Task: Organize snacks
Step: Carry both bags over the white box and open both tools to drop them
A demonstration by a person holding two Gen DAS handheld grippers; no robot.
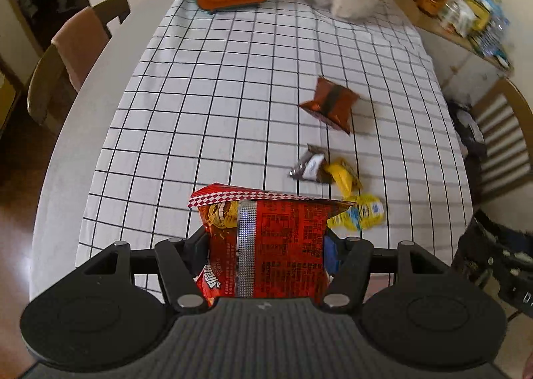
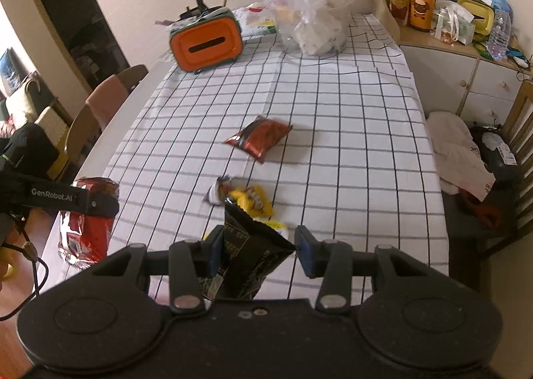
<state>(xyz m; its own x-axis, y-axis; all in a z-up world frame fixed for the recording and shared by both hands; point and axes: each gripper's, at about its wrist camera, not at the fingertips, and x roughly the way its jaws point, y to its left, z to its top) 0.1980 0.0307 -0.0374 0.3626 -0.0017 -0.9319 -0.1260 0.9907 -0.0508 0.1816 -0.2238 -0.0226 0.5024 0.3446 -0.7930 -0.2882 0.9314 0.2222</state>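
Left wrist view: left gripper (image 1: 268, 245) pinches a red crinkly foil snack bag (image 1: 266, 245) above the tabletop's near edge, while the right gripper (image 2: 258, 245), jaws spread, loosely cradles a black foil packet (image 2: 253, 259); both likely need grouping next

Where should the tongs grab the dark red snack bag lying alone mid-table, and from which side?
Take the dark red snack bag by its flat crimped end seam, the near-left one, coming from above with the tongs across the seam. It lies flat on the checked tablecloth and puffy in the middle, so the body likely slips; nothing crowds it.
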